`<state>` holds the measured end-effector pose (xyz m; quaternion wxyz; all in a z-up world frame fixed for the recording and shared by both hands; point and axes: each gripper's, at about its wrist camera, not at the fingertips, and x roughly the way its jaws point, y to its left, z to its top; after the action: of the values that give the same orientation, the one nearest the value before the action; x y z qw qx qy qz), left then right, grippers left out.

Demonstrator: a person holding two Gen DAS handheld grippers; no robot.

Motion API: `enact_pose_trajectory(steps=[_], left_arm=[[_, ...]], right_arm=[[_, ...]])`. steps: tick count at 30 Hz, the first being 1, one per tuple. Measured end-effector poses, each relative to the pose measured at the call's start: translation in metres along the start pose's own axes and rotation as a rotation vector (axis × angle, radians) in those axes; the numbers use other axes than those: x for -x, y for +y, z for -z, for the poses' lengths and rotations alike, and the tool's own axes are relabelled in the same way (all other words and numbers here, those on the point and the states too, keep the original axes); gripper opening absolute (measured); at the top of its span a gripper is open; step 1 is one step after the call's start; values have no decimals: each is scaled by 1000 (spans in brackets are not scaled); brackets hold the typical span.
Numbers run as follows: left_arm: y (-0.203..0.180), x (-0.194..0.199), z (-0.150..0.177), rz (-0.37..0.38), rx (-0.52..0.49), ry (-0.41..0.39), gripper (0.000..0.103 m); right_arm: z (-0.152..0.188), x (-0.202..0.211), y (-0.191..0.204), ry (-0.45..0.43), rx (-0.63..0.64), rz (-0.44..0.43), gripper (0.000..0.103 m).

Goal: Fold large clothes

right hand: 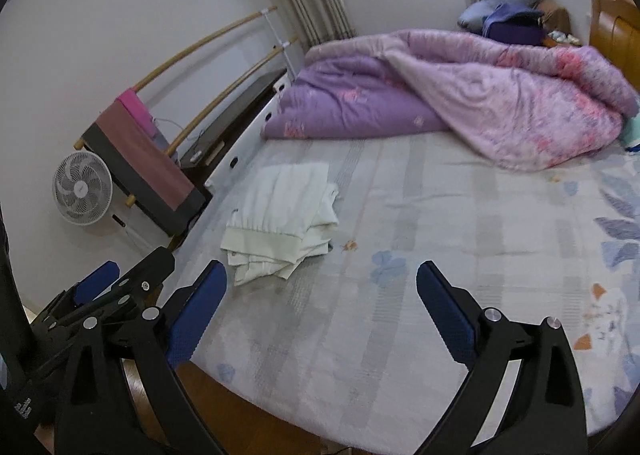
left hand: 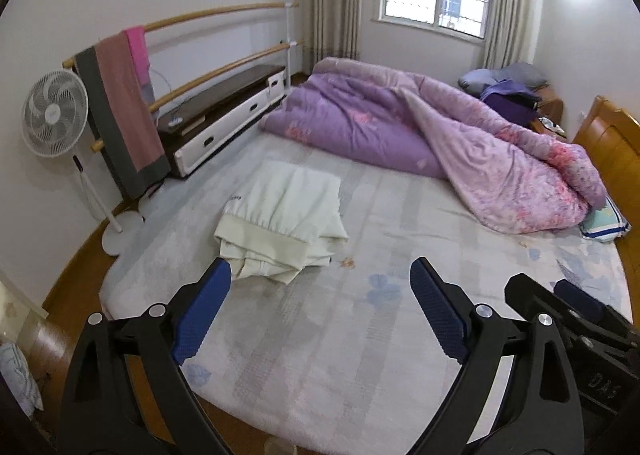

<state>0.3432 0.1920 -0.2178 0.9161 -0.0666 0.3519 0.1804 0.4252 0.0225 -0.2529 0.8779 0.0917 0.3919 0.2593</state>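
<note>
Bedroom with a wide bed (left hand: 360, 335), pale patterned sheet. Cream garment (left hand: 280, 219) lying on the left part, already folded into a compact stack, the ribbed hem toward the cameras. Both claws spread wide and empty, left gripper (left hand: 320, 291) and right gripper (right hand: 322, 291) hanging above the near edge, not touching the cloth. Probably only tidying left: pinch the loose lower layers at the near corner, tuck them under, press flat. Purple quilt (left hand: 420, 135) heaped well behind, no obstacle. Fan (left hand: 54, 113) and towel rack (left hand: 120, 111) beside the bed, apart. Small crumb (left hand: 347, 263) just beside the stack.
</note>
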Motion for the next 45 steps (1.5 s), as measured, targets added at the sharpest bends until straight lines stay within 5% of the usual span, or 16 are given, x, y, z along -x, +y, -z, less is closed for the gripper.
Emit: enact_pose_trajectory(steps=[25, 45], left_arm=[[20, 209, -41, 211, -114, -228, 92], [32, 262, -45, 221, -144, -304, 92]], right_arm=[[1, 245, 93, -309, 67, 206, 95], [7, 294, 125, -374, 122, 268, 95]])
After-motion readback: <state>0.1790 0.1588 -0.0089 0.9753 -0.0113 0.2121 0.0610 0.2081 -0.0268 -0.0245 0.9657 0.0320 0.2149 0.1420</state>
